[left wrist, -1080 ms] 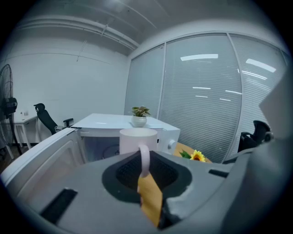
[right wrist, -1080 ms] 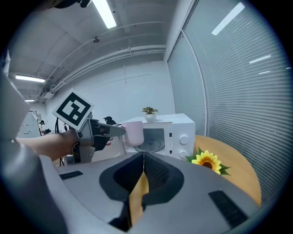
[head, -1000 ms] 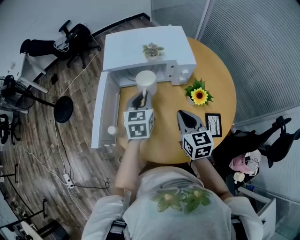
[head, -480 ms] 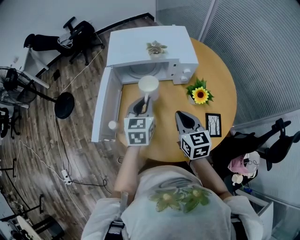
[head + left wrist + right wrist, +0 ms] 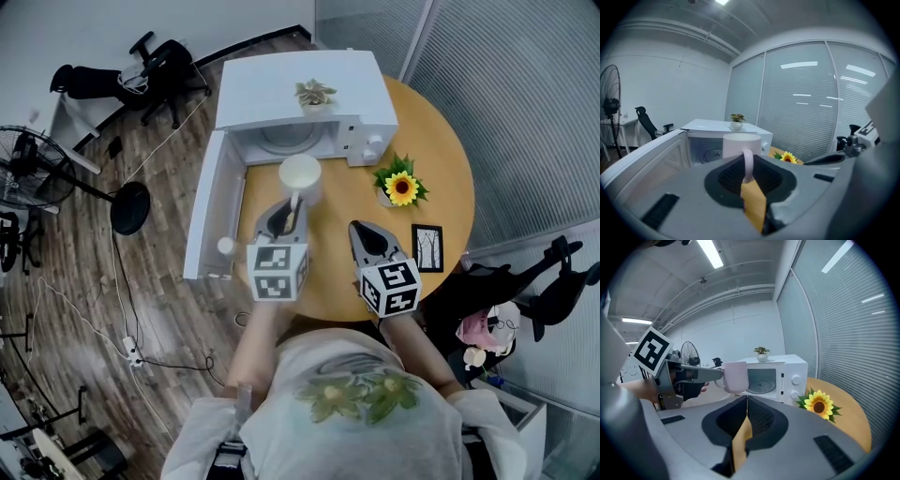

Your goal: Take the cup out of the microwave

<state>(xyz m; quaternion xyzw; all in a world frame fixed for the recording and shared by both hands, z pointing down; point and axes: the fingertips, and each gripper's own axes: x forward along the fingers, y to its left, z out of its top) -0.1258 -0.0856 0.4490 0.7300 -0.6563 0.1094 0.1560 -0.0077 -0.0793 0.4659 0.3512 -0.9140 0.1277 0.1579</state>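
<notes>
Cup is pinched by its handle in left gripper, kept upright, outside the microwave opening, toward the table's far edge. Right gripper is closed, empty, kept aside.

A round wooden bench is carrying a white microwave, its door standing open at the left. A sunflower is sitting just beside the microwave's knobs, and a small black-framed picture is lying near the bench's right edge.
</notes>
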